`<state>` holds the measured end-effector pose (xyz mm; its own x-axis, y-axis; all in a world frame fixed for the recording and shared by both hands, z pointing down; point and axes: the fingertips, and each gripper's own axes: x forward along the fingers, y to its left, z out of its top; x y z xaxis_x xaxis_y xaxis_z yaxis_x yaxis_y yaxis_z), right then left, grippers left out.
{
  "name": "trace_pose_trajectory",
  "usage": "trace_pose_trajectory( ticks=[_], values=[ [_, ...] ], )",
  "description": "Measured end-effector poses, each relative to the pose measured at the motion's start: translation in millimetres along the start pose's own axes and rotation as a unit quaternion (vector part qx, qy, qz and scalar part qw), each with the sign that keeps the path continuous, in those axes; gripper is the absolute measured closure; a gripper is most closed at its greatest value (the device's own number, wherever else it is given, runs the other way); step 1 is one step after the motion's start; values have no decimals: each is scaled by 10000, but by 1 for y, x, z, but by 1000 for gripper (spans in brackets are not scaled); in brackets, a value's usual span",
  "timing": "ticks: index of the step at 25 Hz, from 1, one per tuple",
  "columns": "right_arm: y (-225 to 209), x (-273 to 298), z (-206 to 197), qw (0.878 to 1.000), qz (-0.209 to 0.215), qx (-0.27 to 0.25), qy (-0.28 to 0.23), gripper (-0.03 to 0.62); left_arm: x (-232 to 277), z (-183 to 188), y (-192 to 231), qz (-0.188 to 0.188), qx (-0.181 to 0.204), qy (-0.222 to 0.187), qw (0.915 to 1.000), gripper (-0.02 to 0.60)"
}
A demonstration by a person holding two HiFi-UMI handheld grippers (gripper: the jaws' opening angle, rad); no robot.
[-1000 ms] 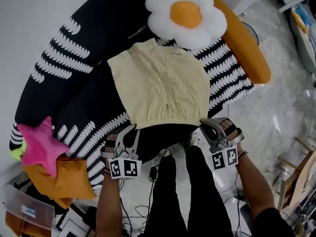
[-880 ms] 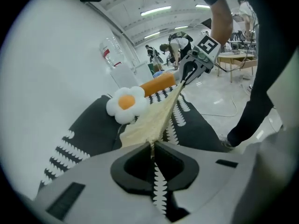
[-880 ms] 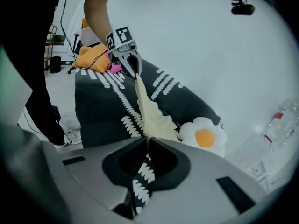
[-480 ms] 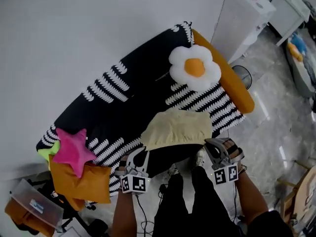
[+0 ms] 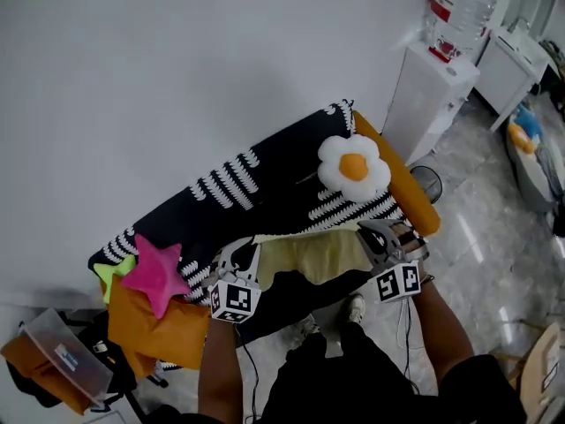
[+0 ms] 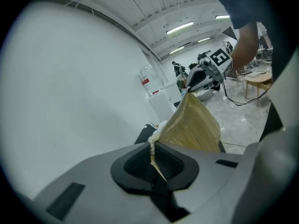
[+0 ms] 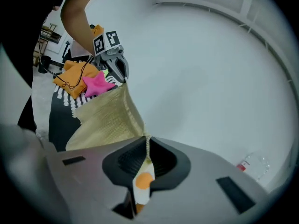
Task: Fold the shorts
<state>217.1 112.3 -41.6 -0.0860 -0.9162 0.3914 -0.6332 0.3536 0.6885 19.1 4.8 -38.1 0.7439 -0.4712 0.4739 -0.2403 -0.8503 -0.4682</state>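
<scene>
sofa (image 5: 265, 175): black, white-patterned | shorts (image 5: 322, 253): pale yellow, stretched in the air above the sofa's front edge | left gripper (image 5: 242, 254): jaws clamped on one shorts corner, toward the sofa's star cushion (image 5: 156, 272) end | right gripper (image 5: 372, 233): jaws clamped on the other corner, toward the sofa's egg cushion (image 5: 353, 168) end

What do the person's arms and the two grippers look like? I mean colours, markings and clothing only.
Both the left gripper and the right gripper have grey bodies, and each carries a white cube with black square markers. Their fingers are lined with black textured pads. The forearms are bare; a dark short sleeve shows on the right arm, and the trousers are black.
</scene>
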Motion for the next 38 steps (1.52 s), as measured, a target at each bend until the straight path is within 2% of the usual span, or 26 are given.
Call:
trace_pose_trajectory(
  ticks=[4, 8, 11, 15, 21, 25, 30, 34, 38],
  values=[
    [-25, 3, 22, 9996, -49, -247, -104, 572, -12, 17, 30, 207, 46, -100, 9997, 556],
    [-37, 18, 36, 9992, -2, -382, -132, 574, -20, 13, 52, 422, 174, -98, 9989, 555],
    [-40, 42, 41, 9976, 25, -666, -197, 574, -20, 0, 63, 388, 216, 35, 9990, 555],
    [-47, 65, 59, 9967, 64, -780, -232, 574, -24, -12, 79, 369, 201, 115, 9991, 555],
    [-34, 95, 61, 9948, 222, -990, -14, 576, -17, -34, 95, 231, 260, 170, 9993, 554],
    [-23, 125, 51, 9934, 446, -1055, 82, 576, 2, -59, 99, 10, 290, 415, 9987, 554],
    [-7, 174, 34, 9868, 961, -1301, 117, 574, 30, -97, 104, -243, 28, 888, 9958, 554],
    [-3, 211, 21, 9787, 1348, -1547, 82, 574, 51, -114, 110, -244, 118, 1247, 9918, 554],
    [-8, 235, 19, 9724, 1480, -1804, -84, 576, 59, -117, 123, -123, 202, 1415, 9897, 554]
  ],
)
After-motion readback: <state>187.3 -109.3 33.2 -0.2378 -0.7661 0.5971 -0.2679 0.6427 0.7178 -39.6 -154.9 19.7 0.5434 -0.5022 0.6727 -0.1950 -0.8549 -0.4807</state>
